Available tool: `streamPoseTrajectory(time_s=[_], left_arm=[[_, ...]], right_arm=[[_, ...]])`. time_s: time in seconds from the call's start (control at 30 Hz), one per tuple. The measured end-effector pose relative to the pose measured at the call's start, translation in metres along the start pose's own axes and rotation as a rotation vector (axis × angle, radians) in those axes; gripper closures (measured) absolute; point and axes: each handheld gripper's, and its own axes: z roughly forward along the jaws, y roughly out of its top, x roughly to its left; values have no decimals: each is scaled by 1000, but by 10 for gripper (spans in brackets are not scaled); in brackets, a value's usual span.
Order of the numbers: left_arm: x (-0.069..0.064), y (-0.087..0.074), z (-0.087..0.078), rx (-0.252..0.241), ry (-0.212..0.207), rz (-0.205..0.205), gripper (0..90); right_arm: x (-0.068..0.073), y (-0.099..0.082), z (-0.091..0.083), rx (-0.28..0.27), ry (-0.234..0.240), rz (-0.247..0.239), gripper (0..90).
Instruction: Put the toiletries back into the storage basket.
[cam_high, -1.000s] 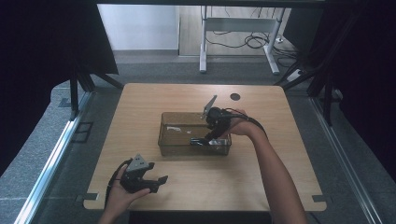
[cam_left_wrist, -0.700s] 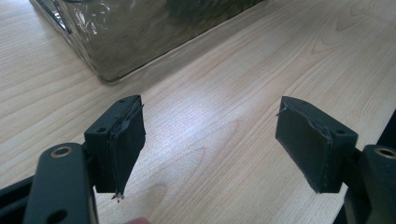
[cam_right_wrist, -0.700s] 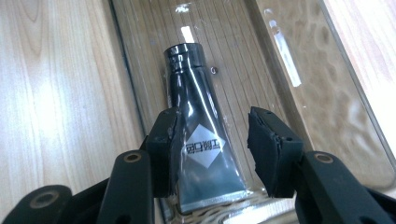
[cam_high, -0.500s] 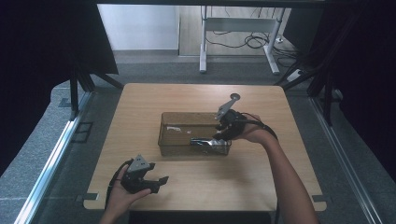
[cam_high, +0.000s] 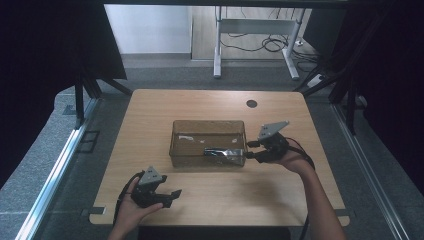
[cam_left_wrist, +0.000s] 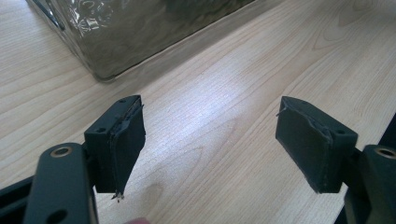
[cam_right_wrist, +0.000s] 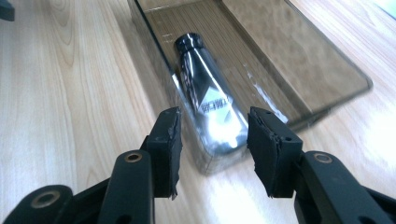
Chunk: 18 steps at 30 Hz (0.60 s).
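A smoky clear plastic tray (cam_high: 178, 131) stands in the middle of the table. A shiny dark tube (cam_high: 222, 152) lies in its near right corner; in the right gripper view the tube (cam_right_wrist: 205, 95) rests along the tray wall (cam_right_wrist: 154, 51). My right gripper (cam_high: 252, 150) hovers just outside the tray's right end, open, and in its own view the right gripper (cam_right_wrist: 212, 140) has nothing between its pads. My left gripper (cam_high: 172, 196) rests near the front left edge, open over bare wood, and the left gripper (cam_left_wrist: 208, 149) shows wide jaws.
A dark round hole (cam_high: 251, 103) marks the tabletop at the back right. Beyond the table stand a white desk frame (cam_high: 255, 25) and cables on the floor. The tray corner (cam_left_wrist: 100, 70) lies ahead of the left gripper.
My right gripper has drawn back from over the tray to just outside its right end. The tube lies in the tray's near right corner. The left gripper has stayed put.
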Motion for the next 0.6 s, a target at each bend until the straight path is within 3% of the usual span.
streamPoseTrajectory(time_s=[0.1, 0.27, 0.47, 0.6], left_arm=[[-1, 0, 1, 1, 2, -4, 244], [-2, 0, 1, 1, 5, -1, 244], [-2, 0, 3, 9, 5, 4, 244], [-2, 0, 2, 6, 6, 1, 244]], right_arm=[[7, -25, -9, -39, -29, 29, 543], [20, -50, -14, -65, -59, 49, 534], [22, -58, -14, -65, -74, 57, 516], [27, -62, -13, -71, -122, 72, 462]])
